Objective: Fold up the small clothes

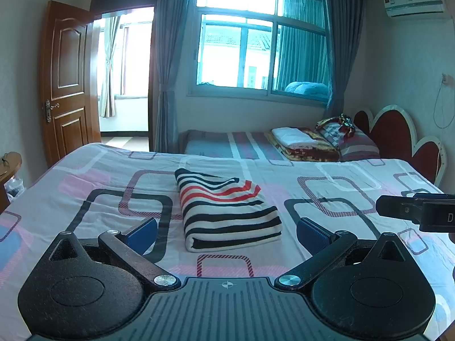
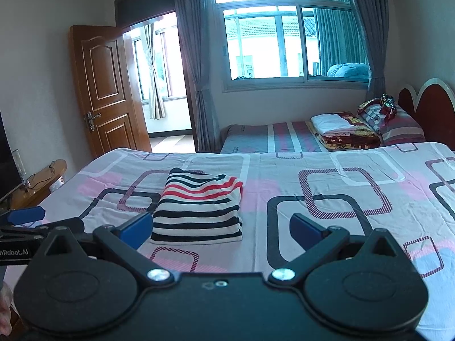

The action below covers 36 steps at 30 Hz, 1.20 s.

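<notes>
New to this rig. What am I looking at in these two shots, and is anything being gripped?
No robot arm here: a person holds a pair of two-finger tongs in each hand, and each carries a fisheye camera looking forward along its fingers. One picture is from the left tongs, the other from the right tongs. Both stand open, blue pads apart, holding nothing. Ahead, on the patterned bed sheet, lies a striped garment, black, white and red, already folded into a neat rectangle. The right tongs also poke into the left view's right edge. Behind is a second bed with folded bedding.
</notes>
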{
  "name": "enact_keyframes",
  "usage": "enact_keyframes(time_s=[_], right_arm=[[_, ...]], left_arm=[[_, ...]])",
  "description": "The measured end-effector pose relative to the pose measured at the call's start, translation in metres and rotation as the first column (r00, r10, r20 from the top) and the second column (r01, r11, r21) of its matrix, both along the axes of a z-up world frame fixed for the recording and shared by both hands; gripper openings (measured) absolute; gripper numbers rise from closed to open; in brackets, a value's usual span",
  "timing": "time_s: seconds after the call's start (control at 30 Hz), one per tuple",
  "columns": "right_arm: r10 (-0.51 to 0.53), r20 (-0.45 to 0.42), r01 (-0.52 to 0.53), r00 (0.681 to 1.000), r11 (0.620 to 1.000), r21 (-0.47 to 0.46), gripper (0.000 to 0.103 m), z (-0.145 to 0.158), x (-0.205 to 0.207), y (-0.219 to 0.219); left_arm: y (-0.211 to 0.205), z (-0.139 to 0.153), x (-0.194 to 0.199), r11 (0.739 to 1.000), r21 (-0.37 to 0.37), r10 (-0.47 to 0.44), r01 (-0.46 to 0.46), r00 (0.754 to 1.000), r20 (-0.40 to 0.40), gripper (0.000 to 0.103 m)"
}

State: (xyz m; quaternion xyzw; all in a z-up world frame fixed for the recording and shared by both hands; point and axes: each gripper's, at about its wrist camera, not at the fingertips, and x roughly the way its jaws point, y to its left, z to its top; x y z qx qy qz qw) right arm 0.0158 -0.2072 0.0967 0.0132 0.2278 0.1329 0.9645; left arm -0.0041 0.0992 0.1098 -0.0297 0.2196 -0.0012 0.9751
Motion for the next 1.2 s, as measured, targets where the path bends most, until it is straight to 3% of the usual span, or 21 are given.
enact_keyframes(time_s=[1.2], right_arm=[[0.009, -0.01, -0.009, 1.0, 1.0, -0.025, 0.102, -0.0044, 0.0063, 0.0015]], left_arm=[[-0.0007, -0.0005, 0.0058, 0.999, -0.019, -0.049, 0.049, 0.998, 0.032, 0.103]])
